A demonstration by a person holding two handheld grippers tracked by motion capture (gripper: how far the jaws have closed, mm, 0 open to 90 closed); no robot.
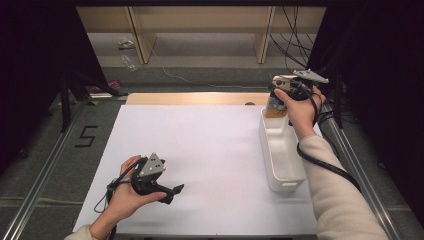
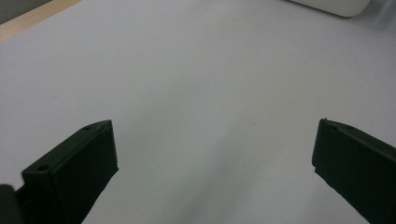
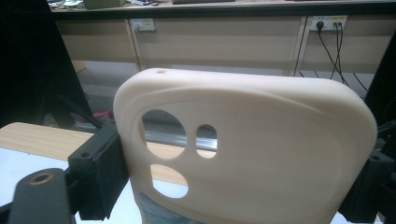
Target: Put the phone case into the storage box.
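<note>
A cream phone case (image 3: 261, 149) with round camera cut-outs stands upright between the jaws of my right gripper (image 3: 233, 172), which is shut on its two sides. In the high view the right gripper (image 1: 276, 101) holds the phone case (image 1: 272, 106) just above the far end of a white oblong bin (image 1: 264, 135). Near the table's front left, my left gripper (image 1: 172, 192) lies low over the white sheet. The left gripper (image 2: 215, 140) is open, its jaws wide apart with nothing between them.
A white sheet (image 1: 200, 150) covers the wooden table (image 1: 195, 98). A corner of the bin (image 2: 331, 4) shows far ahead of the left gripper. Black frames, metal rails (image 1: 45, 170) and cables (image 1: 295, 35) flank the table. Wooden cabinets (image 3: 219, 42) stand behind it.
</note>
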